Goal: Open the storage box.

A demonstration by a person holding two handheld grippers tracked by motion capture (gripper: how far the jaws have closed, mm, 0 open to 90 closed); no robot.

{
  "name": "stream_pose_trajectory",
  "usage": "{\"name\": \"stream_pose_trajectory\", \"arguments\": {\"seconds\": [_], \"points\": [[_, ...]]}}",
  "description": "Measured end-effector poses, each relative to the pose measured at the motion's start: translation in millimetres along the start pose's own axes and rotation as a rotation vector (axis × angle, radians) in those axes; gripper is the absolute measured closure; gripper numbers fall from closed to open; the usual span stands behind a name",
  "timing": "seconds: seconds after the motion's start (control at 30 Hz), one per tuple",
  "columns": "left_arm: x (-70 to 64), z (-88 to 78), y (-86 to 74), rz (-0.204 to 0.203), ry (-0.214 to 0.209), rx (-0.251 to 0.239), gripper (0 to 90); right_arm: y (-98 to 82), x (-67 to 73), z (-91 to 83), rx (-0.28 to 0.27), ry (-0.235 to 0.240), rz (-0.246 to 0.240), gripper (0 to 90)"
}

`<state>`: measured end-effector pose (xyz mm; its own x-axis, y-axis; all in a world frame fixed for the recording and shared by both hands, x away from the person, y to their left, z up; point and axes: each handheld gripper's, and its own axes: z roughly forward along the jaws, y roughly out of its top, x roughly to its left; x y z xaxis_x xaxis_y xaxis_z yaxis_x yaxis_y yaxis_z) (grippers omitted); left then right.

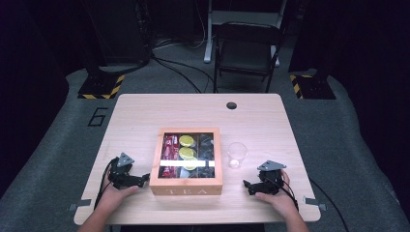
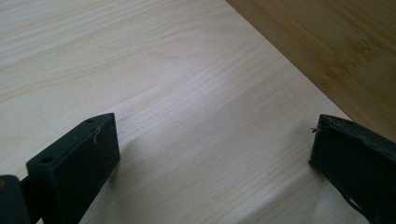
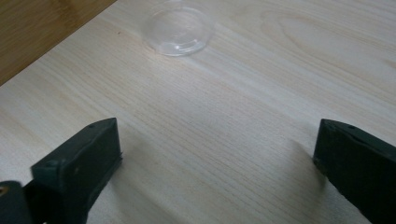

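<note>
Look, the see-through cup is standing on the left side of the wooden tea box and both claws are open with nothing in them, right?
Not quite. The cup stands on the right side of the tea box, near the right claw, as the high view shows. The rest holds: the left claw and the right claw are both open, with nothing between their jaws.

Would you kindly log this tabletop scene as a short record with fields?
Surface: pale wooden table
Centre: wooden tea box with clear window lid, lid down
Contents: red packets, yellow-green sachets, dark packets
Beside box: clear plastic cup, upright, empty
Left gripper: jaws open, nothing between
Right gripper: jaws open, nothing between
</note>
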<state>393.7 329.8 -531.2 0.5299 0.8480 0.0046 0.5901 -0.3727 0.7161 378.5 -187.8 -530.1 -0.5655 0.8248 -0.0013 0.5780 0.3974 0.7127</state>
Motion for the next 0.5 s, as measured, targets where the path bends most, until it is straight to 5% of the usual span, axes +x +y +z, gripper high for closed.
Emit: {"name": "stream_pose_trajectory", "arguments": {"seconds": [0.5], "points": [[0.7,-3.3,-1.3,-0.016,0.007,-0.011,6.6,1.1,2.9,1.1,0.006,-0.013,0.021,0.0]]}}
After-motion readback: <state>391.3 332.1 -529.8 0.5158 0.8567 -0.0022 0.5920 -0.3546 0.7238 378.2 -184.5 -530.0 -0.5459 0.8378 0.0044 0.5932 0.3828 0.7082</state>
